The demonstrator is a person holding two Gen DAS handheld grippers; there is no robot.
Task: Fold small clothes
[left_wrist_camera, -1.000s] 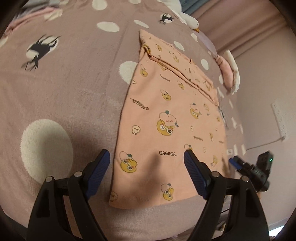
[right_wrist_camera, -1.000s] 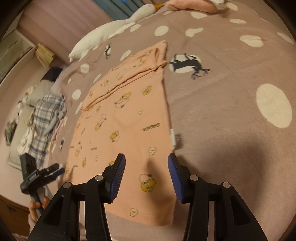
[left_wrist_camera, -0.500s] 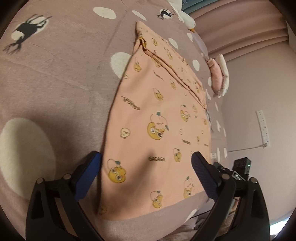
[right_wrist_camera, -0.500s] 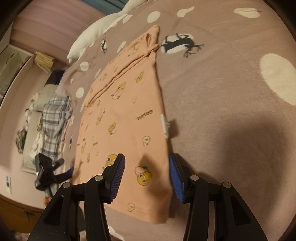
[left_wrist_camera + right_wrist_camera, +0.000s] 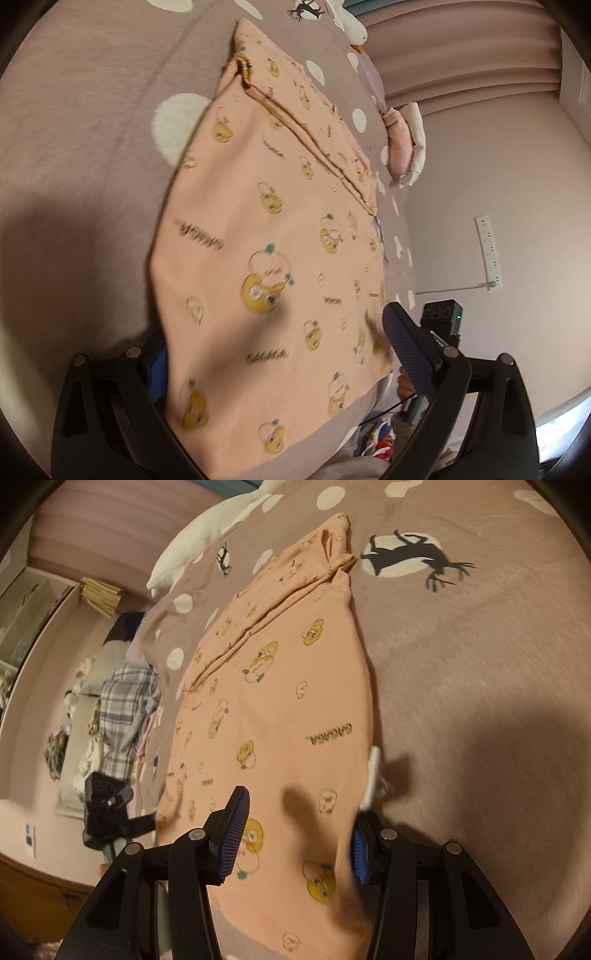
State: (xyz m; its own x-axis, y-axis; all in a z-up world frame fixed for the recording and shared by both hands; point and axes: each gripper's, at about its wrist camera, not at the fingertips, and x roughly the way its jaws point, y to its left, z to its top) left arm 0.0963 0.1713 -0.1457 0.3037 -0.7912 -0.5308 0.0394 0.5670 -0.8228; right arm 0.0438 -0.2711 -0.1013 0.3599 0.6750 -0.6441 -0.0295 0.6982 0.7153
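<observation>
Peach garment (image 5: 266, 236) flat on bed (image 5: 81, 155), near hem between fingers of both our grippers. Left gripper (image 5: 280, 354) wide; right gripper (image 5: 295, 834) wide, straddling hem corner.

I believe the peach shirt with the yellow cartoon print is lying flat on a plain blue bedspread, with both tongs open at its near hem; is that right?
Not quite: the bedspread is mauve with white dots and black deer silhouettes, as the right wrist view shows. The peach shirt does lie flat, with the left tongs and right tongs open at its near hem.
</observation>
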